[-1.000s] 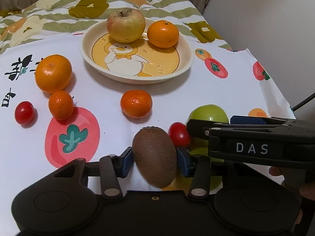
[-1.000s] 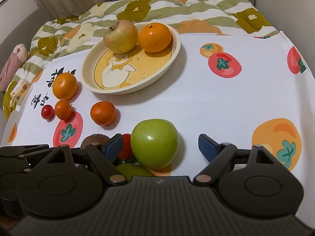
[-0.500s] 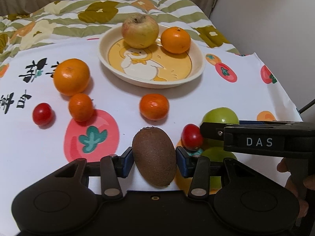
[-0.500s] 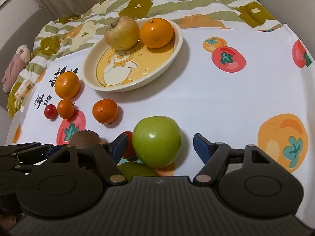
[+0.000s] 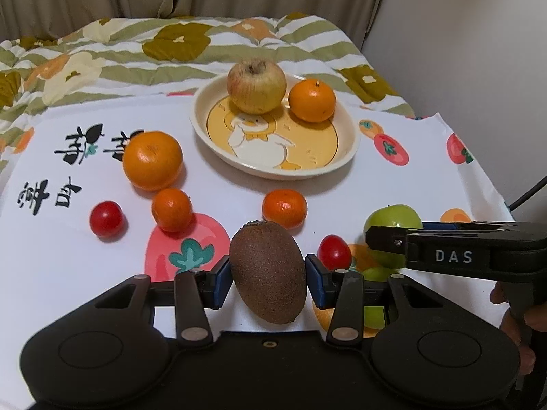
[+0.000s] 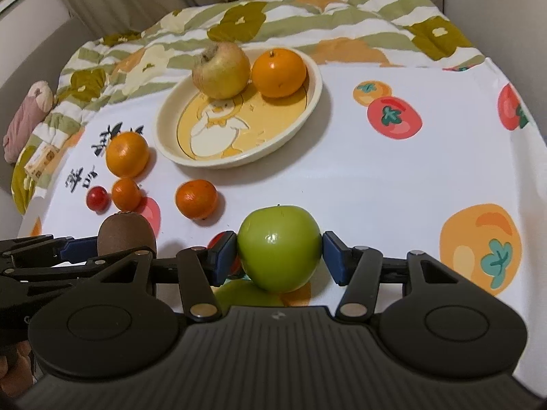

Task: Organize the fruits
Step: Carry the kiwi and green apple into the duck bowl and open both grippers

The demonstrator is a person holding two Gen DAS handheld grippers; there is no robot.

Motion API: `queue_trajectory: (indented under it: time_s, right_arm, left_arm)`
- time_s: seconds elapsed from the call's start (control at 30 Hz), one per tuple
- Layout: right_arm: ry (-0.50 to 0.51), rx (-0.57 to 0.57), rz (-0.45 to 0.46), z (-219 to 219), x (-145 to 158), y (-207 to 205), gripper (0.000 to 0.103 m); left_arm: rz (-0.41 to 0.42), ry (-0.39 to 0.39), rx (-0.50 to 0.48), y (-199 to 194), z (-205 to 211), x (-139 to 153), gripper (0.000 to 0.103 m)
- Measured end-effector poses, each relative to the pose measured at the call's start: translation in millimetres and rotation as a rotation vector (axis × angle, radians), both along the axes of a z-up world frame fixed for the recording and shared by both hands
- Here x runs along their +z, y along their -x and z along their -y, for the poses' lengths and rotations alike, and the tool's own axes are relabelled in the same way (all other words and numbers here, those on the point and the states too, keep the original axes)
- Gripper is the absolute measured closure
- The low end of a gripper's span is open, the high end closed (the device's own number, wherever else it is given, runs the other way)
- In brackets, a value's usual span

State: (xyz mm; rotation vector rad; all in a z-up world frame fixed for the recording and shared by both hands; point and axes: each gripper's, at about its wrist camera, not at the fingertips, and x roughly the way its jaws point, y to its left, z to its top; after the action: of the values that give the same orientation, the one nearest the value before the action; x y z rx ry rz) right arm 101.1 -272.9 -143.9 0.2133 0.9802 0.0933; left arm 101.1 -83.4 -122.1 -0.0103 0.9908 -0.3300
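My left gripper [image 5: 267, 278] is shut on a brown kiwi [image 5: 268, 266], held upright just above the cloth. The right gripper [image 6: 277, 256] has its jaws closing around a green apple [image 6: 278, 246]; both blue pads touch its sides. That apple still rests on the cloth. A cream duck plate [image 5: 273, 175] at the far middle holds a yellow-red apple [image 5: 256, 85] and an orange [image 5: 311, 95]. On the cloth lie a big orange [image 5: 152, 160], two mandarins [image 5: 172, 209] [image 5: 284, 207] and two cherry tomatoes [image 5: 106, 218] [image 5: 334, 252].
A second green fruit [image 6: 239, 294] lies just under the right gripper, partly hidden. The white fruit-print cloth [image 6: 393, 177] lies over a striped flowered quilt [image 6: 239, 24]. A wall stands close on the right, and a pink soft toy [image 6: 24, 119] lies at the far left.
The right gripper's jaws came in from wide apart onto the green apple. My left gripper rose and drew back a little with the kiwi, so more of the plate and quilt shows.
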Motion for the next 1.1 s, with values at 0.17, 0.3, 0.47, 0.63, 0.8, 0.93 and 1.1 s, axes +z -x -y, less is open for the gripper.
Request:
queue_trajectory:
  time_s: [0.17,0.3,0.47,0.63,0.8,0.93,1.1]
  right_arm:
    - [0.016,-0.014,0.034,-5,21,12,0.033]
    - [0.031,-0.031,0.065,-10,43,21,0.033]
    - [0.056,-0.055,0.121,-18,73,31,0.033]
    - [0.073,-0.073,0.168,-20,98,32,0.033]
    - [0.083,-0.058,0.190,-13,109,19,0.033]
    - [0.094,-0.003,0.196,-4,109,-2,0.033]
    - [0.116,0.101,0.189,7,100,-32,0.033]
  left_arm:
    - [0.032,0.012,-0.010,4,-7,17,0.054]
    - [0.065,0.028,-0.021,6,-13,36,0.054]
    - [0.119,0.051,-0.048,7,-18,63,0.054]
    - [0.161,0.070,-0.081,1,-20,82,0.054]
    - [0.187,0.069,-0.073,-11,-15,90,0.054]
    - [0.197,0.066,-0.026,-26,-9,92,0.054]
    - [0.182,0.059,0.044,-50,3,89,0.054]
